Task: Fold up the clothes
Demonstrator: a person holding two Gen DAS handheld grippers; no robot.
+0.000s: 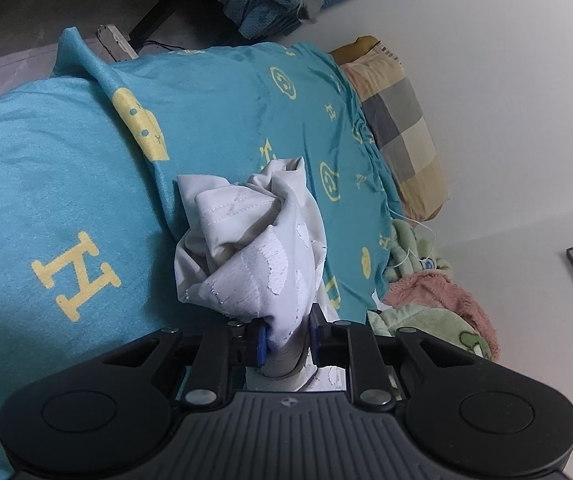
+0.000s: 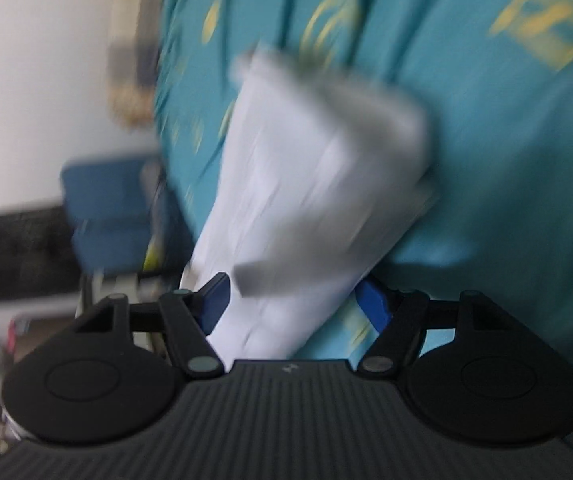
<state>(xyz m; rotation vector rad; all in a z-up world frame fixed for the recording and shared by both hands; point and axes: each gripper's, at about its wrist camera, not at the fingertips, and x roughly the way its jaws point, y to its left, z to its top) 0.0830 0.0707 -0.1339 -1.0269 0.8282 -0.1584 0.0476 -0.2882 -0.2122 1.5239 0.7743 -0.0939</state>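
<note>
A crumpled white garment (image 1: 254, 248) with embroidered patches lies bunched on a teal blanket (image 1: 66, 168) printed with yellow letters and faces. My left gripper (image 1: 288, 340) is shut on the garment's near end, its blue pads pinching a gathered fold. In the blurred right wrist view the same white garment (image 2: 318, 168) runs down between the fingers of my right gripper (image 2: 294, 304). Those jaws stand wide apart, and teal blanket (image 2: 486, 160) shows between the cloth and the right pad.
A checked pillow (image 1: 398, 128) lies at the blanket's far right edge against a white wall (image 1: 506, 80). Green and pink plush items (image 1: 438, 300) sit near the right. Folded blue fabric (image 1: 262, 0) is at the back. A blue object (image 2: 106, 216) stands left of the bed.
</note>
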